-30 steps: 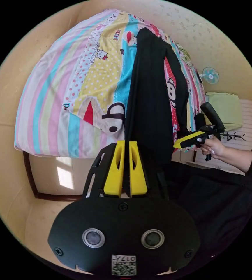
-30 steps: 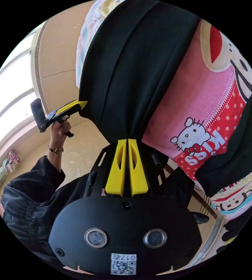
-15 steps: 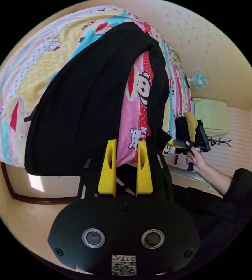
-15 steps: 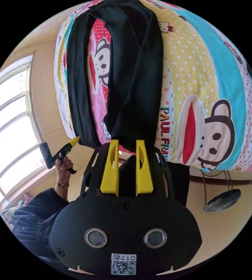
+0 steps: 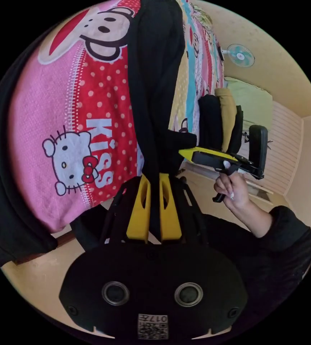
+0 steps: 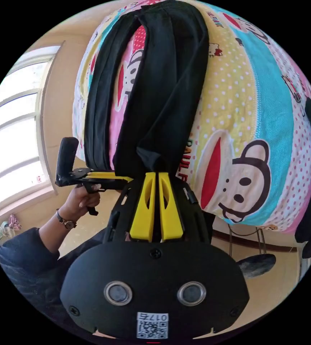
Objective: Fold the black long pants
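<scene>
Between our left gripper's (image 5: 154, 176) yellow jaws we have a bunch of the black long pants (image 5: 155, 82) pinched tight, no gap showing beside the cloth. Same on the right gripper (image 6: 154, 175): jaws closed narrow on a gathered bit of black fabric. Both holds sit at the bed's near edge, just beside each other; each gripper shows from the side in the other's camera, tip at the cloth.

Beyond the jaws the pants run away from us over the cartoon bedsheet (image 6: 256, 118). In the right gripper view they lie as two strips, one broad, one thin, with pink sheet between them, joining at the far end. So the legs look not yet stacked.

Our read of the step: bring one leg over the other. To do it well:
- keep both pinches firm; soft knit looks prone to slipping
- lift both ends level so the fabric doesn't drag and ripple
- lay the edges flush, then release

Risk: the near end hangs off the bed edge and could slide down.

Farther off: a stack of folded clothes (image 5: 220, 115), then a fan (image 5: 239, 55) on the wall.
</scene>
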A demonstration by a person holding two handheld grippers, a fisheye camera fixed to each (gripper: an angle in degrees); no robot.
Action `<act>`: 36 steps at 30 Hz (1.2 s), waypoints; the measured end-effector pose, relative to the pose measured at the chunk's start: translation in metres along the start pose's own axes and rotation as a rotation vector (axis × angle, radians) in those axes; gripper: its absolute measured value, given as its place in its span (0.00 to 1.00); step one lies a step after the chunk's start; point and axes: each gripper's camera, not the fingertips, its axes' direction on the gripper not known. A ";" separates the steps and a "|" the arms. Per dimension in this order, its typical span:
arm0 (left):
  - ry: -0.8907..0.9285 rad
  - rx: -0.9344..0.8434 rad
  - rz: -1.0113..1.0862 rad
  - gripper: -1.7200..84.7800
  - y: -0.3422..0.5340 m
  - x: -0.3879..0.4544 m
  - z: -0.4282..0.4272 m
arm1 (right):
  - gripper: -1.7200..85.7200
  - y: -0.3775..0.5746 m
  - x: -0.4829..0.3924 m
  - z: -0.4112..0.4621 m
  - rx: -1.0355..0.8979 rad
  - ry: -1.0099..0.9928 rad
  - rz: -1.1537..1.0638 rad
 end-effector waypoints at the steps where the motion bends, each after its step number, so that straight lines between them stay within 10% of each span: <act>1: 0.071 0.043 0.028 0.07 0.010 0.003 -0.005 | 0.04 0.010 0.009 -0.010 0.008 -0.053 0.010; 5: 0.268 0.309 -0.040 0.06 0.073 -0.007 -0.035 | 0.04 0.074 0.033 -0.061 -0.022 -0.229 -0.094; 11: -0.333 -0.022 -0.556 0.11 0.089 -0.031 0.013 | 0.03 0.104 0.075 -0.029 -0.112 -0.244 0.117; 17: -0.095 0.201 -0.263 0.18 0.045 0.066 0.018 | 0.03 0.098 0.053 -0.020 -0.142 -0.290 0.017; 26: -0.621 -0.250 -0.167 0.18 -0.047 0.119 0.111 | 0.04 0.116 0.008 -0.040 -0.062 -0.354 -0.141; 36: -0.483 0.009 -0.078 0.03 0.014 0.141 0.055 | 0.04 0.086 0.041 -0.064 -0.477 -0.243 -0.288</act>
